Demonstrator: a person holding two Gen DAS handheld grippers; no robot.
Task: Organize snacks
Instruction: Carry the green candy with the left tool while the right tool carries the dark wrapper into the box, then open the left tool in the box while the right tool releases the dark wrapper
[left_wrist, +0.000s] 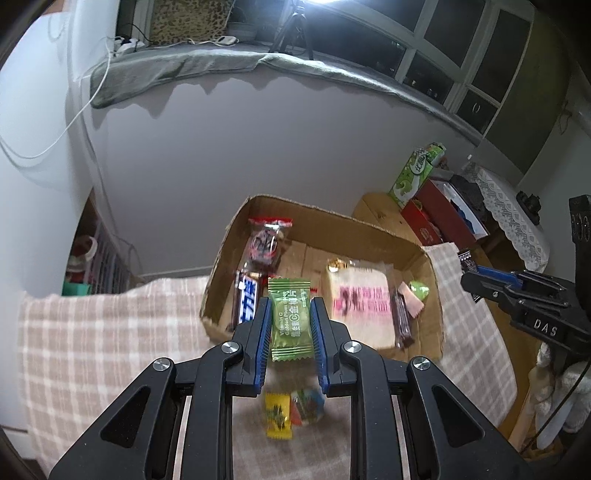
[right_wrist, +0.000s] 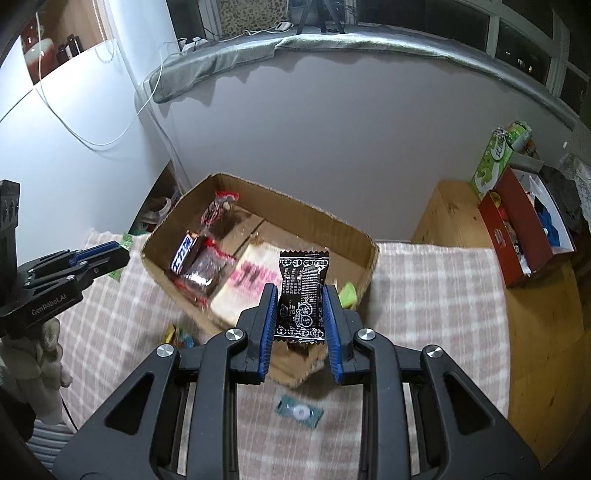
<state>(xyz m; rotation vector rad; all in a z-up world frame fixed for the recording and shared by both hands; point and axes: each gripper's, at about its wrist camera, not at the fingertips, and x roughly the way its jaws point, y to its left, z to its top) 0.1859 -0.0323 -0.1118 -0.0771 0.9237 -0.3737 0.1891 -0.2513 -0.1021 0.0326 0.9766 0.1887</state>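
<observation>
My left gripper (left_wrist: 290, 308) is shut on a green plum-candy packet (left_wrist: 289, 320), held above the checked cloth just in front of the cardboard box (left_wrist: 317, 218). My right gripper (right_wrist: 300, 295) is shut on a black candy packet (right_wrist: 303, 295), held over the box's near right corner (right_wrist: 371, 258). The box holds a Snickers bar (left_wrist: 246, 301), a red-edged clear packet (left_wrist: 265, 242), a pink-printed white packet (left_wrist: 364, 308), a dark bar (left_wrist: 402, 317) and a small green candy (left_wrist: 419, 288). The right gripper also shows at the right edge of the left wrist view (left_wrist: 480, 282).
On the cloth lie a yellow candy (left_wrist: 277, 415) and a colourful wrapped candy (left_wrist: 308, 406), and a small teal packet (right_wrist: 300, 410). A red box (right_wrist: 517, 236) and a green carton (right_wrist: 496, 162) stand on the wooden surface at right. A white wall runs behind.
</observation>
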